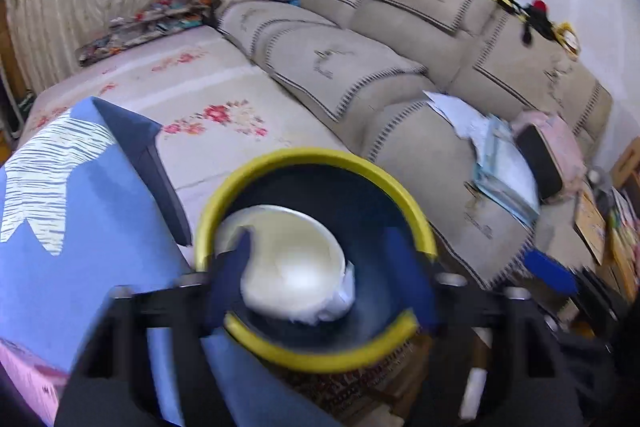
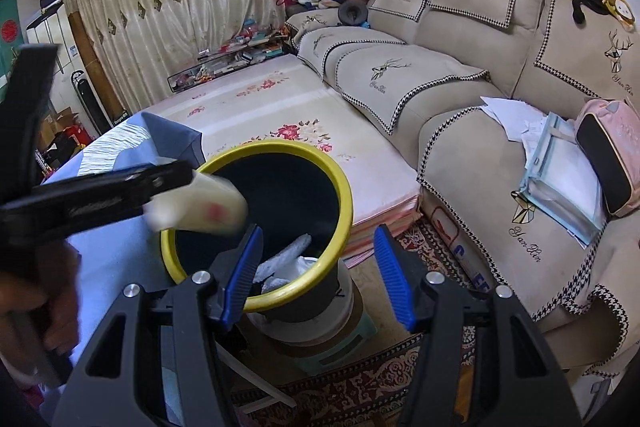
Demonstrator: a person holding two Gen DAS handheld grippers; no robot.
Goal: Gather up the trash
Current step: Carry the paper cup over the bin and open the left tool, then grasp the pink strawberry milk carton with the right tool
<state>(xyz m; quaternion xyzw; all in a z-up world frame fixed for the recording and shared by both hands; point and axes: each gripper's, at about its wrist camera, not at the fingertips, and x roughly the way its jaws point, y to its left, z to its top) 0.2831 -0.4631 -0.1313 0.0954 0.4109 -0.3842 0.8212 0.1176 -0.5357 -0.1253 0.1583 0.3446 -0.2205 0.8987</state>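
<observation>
A white cup hangs over the mouth of the bin, blurred, its open side up in the left wrist view. From the right wrist view the same cup sits at the bin's nine o'clock rim, just off the tip of the left tongs. Those tongs stand apart around the cup; whether the pads touch it I cannot tell through the blur.

The bin is dark inside with a yellow rim. At its bottom lies crumpled white trash. It stands on a pale drum on a patterned rug.

The right tongs hover at the bin's six o'clock edge, blue pads apart with nothing between them; one pad overlaps the rim, the other is outside it at four o'clock.

At nine o'clock of the bin is a surface under a blue cloth with a white pattern. A hand shows at the far left, gripping the left tool.

At twelve o'clock lies a floral mat. From one to four o'clock runs a beige sofa, with papers and a pink bag on its near seat.
</observation>
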